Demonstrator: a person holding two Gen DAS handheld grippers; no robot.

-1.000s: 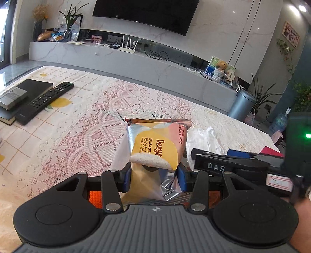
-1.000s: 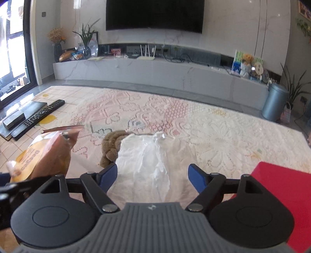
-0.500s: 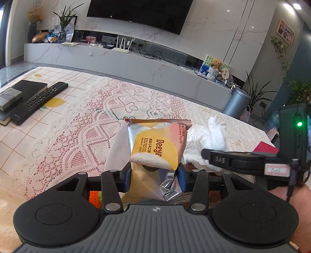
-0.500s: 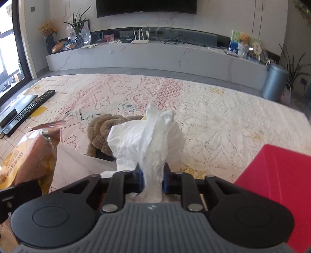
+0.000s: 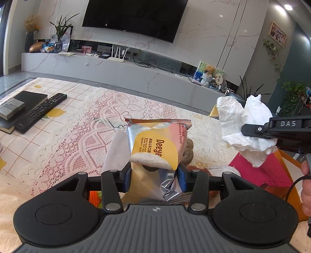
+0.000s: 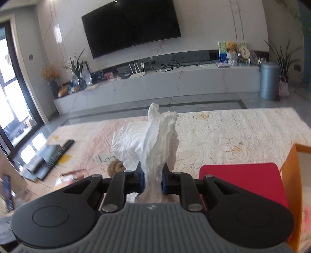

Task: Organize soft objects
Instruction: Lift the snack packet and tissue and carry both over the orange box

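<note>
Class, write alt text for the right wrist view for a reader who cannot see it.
The right gripper is shut on a crumpled white tissue, held up above a lace tablecloth. A red box lies to the right, with a TV wall beyond.

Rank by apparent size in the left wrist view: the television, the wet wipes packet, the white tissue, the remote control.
1. television
2. wet wipes packet and white tissue: look alike, both close to the camera, so unranked
3. remote control
</note>
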